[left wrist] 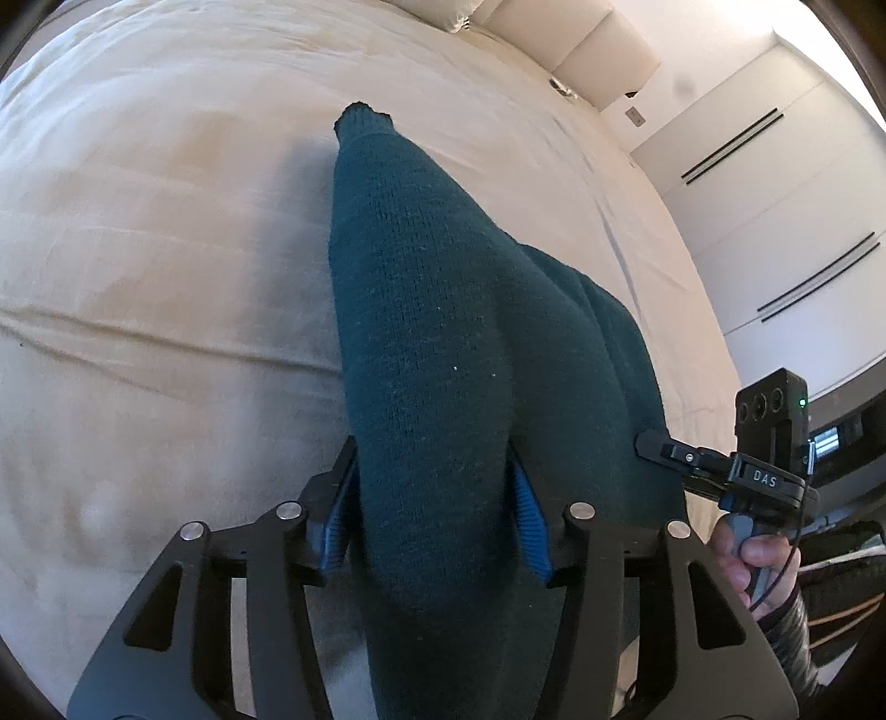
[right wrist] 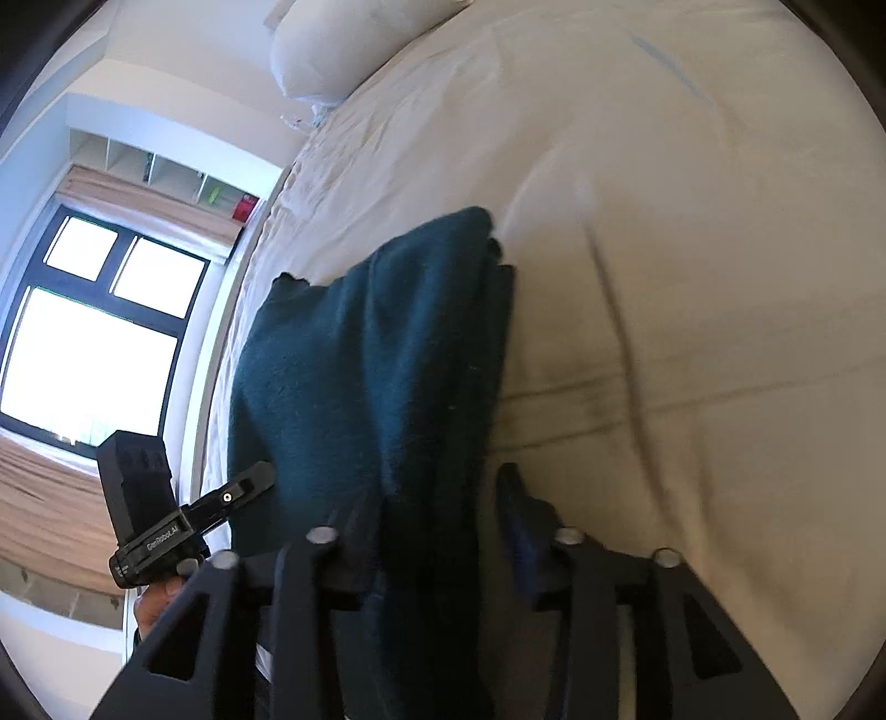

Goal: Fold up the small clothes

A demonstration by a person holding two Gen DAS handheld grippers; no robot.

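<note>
A dark teal knitted garment [left wrist: 443,332] hangs lifted over the cream bed sheet [left wrist: 166,249]. My left gripper [left wrist: 432,471] has the garment between its blue pads, which press its sides. In the right wrist view the same garment [right wrist: 376,360] drapes over my right gripper [right wrist: 437,487]; its left finger is hidden under the cloth, its right finger [right wrist: 520,509] stands free beside the cloth with a gap. The right gripper also shows in the left wrist view [left wrist: 659,451], at the garment's right edge. The left gripper shows in the right wrist view [right wrist: 249,487].
The bed sheet [right wrist: 664,277] fills most of both views. A pillow [right wrist: 326,50] lies at the head of the bed. White wardrobe doors [left wrist: 775,194] stand beyond one side, a window [right wrist: 94,343] beyond the other.
</note>
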